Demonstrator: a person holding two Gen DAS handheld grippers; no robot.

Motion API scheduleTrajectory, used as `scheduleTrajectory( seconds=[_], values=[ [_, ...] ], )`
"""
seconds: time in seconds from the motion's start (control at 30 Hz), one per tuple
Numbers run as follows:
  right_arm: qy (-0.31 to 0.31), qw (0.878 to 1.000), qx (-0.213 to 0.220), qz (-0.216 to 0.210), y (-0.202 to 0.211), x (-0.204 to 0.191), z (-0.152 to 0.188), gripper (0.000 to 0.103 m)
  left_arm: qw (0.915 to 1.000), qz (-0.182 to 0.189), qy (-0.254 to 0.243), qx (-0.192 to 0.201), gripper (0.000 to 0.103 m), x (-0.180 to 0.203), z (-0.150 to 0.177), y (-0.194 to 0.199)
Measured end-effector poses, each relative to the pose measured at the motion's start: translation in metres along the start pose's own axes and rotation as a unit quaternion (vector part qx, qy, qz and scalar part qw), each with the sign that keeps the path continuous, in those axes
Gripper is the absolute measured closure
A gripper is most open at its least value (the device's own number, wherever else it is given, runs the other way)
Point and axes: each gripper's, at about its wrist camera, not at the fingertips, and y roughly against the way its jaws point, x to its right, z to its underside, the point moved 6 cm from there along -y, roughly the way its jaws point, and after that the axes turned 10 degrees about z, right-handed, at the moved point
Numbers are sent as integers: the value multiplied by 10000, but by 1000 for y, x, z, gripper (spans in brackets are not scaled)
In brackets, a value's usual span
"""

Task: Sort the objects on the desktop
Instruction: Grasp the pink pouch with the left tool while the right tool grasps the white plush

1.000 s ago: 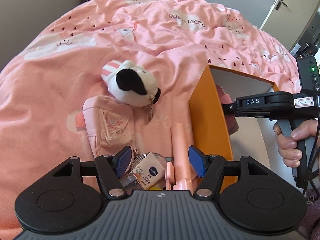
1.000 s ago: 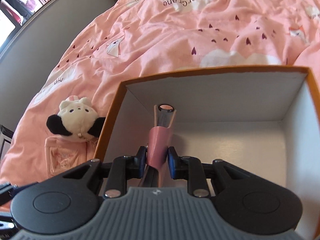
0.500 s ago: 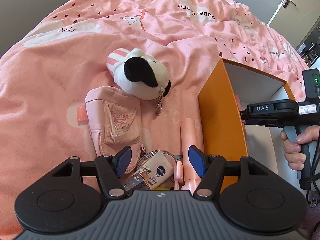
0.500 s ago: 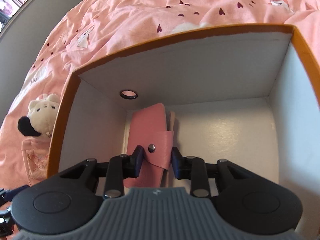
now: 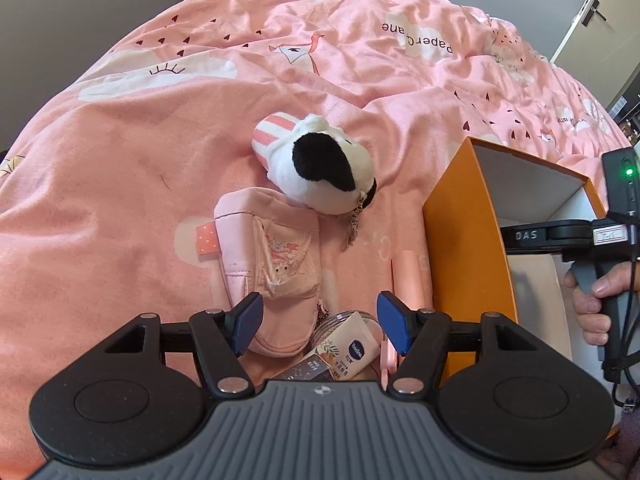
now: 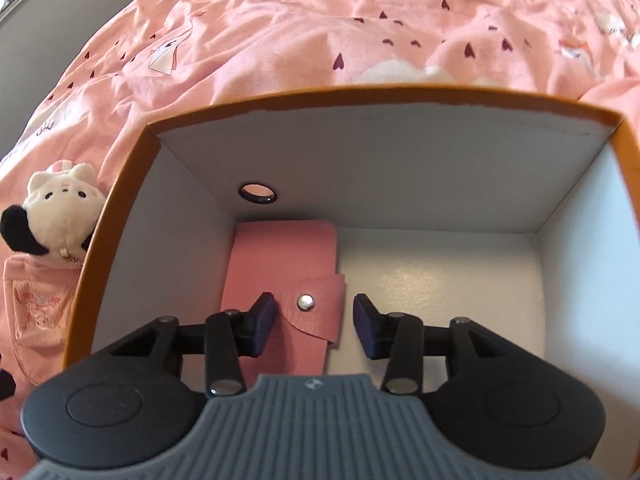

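My right gripper is open inside the orange box, just above a pink snap case lying flat on the box floor by the left wall. My left gripper is open and empty over a pile on the bed: a pink pouch, a Vaseline tube, a clear jar and a pink stick-like item. A white and black plush toy lies beyond the pouch. The orange box stands to the right of the pile.
Everything lies on a pink printed duvet. A round hole is in the box's far wall. The right hand-held gripper body reaches over the box. A door stands at far right.
My right gripper lowered the pink case into the box, opened, and let it go flat on the floor. My left gripper drew back slightly and stayed open.
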Motion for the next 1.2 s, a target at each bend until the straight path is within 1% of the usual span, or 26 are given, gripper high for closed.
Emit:
scheduleTrajectory(
  seconds=[0.07, 0.2, 0.3, 0.4, 0.47, 0.57, 0.7, 0.77, 0.8, 0.97, 1.0, 1.07, 1.13, 1.2],
  values=[
    [146, 9995, 275, 99, 18, 0, -1, 58, 10000, -74, -55, -30, 28, -1, 1, 1],
    [612, 9926, 1046, -43, 74, -10, -6, 58, 9997, -191, -125, 24, 28, -4, 0, 8],
    [1135, 9812, 1533, -278, 111, -34, -13, 58, 9996, -247, -143, 81, 28, -10, -4, 14],
    [1774, 9669, 1745, -568, 131, -71, -15, 58, 9994, -271, -158, 145, 28, -16, -9, 21],
    [2162, 9582, 1737, -699, 131, -99, -16, 58, 9994, -269, -128, 179, 28, -22, -10, 25],
    [2574, 9489, 1698, -673, 121, -133, -15, 57, 9996, -227, -6, 178, 28, -32, -10, 26],
    [2734, 9473, 1473, -786, 99, -163, -16, 56, 9997, -91, 191, 120, 29, -44, -11, 21],
    [2802, 9465, 1413, -757, 88, -174, -17, 53, 9997, -50, 224, 105, 31, -47, -11, 18],
    [2857, 9455, 1389, -712, 82, -179, -18, 49, 9996, -17, 254, 89, 31, -50, -11, 15],
    [3160, 9386, 1259, -577, 58, -200, -21, 46, 9992, 98, 384, 32, 32, -59, -13, 3],
    [3178, 9385, 1220, -572, 52, -203, -22, 43, 9992, 125, 384, 26, 33, -60, -14, 2],
    [3211, 9377, 1246, -455, 44, -208, -25, 41, 9991, 184, 386, 20, 33, -62, -15, -1],
    [3209, 9382, 1252, -338, 35, -211, -29, 35, 9989, 230, 403, 4, 33, -62, -16, -5],
    [3213, 9382, 1276, -153, 25, -212, -33, 35, 9987, 269, 423, -24, 33, -64, -16, -9]
  ],
)
